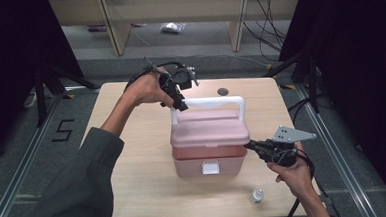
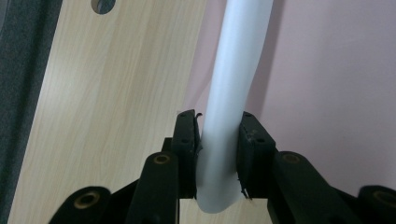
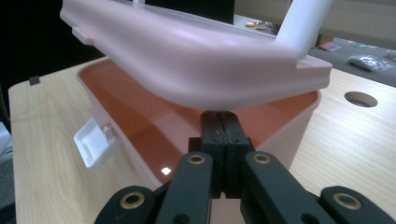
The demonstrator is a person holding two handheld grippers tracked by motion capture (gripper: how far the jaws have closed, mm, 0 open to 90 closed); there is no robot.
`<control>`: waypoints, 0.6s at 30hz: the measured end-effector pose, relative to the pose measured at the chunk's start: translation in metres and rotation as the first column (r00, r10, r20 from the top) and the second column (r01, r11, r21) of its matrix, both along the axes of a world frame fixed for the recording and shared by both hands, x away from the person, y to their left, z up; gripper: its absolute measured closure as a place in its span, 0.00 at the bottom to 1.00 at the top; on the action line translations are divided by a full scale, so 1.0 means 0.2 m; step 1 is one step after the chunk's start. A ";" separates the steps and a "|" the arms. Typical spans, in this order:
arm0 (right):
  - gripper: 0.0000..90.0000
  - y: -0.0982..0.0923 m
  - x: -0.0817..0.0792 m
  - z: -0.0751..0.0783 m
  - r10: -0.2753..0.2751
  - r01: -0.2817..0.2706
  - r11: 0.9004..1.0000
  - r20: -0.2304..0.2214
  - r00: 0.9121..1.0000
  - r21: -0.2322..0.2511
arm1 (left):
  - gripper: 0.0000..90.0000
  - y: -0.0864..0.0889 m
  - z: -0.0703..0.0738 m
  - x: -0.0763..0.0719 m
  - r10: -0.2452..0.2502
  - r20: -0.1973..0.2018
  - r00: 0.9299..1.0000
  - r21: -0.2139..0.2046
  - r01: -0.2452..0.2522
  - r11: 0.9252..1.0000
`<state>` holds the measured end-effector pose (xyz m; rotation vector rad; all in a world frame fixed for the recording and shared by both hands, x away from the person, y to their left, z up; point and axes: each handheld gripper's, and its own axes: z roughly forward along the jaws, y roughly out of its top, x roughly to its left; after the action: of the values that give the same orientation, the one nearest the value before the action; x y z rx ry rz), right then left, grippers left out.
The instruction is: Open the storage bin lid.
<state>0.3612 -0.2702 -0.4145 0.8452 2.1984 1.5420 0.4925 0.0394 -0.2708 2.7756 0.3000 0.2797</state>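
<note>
Left gripper jaws clamped, forearm reaching forward; right gripper jaws closed together.

A dark grey-green sleeve covers the left arm; each black claw shows brass-ringed pivot holes.

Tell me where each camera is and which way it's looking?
High view: above the person's side, looking forward and down at the table; both forearms, left gripper and right gripper show.
Left gripper view: on the left gripper, looking along its jaws clamping the white handle.
Right gripper view: on the right gripper, its shut jaws under the lifted lid.
All share the pink box.
</note>
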 end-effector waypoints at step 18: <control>1.00 0.03 0.03 0.02 0.017 -0.017 1.000 0.036 0.999 0.011 | 0.34 0.25 -0.01 -0.07 0.272 0.074 0.959 -0.311 -0.237 0.920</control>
<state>0.3681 -0.2651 -0.4097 0.7982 2.1789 1.5666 0.4783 0.0890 -0.2732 2.4084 0.6234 0.4199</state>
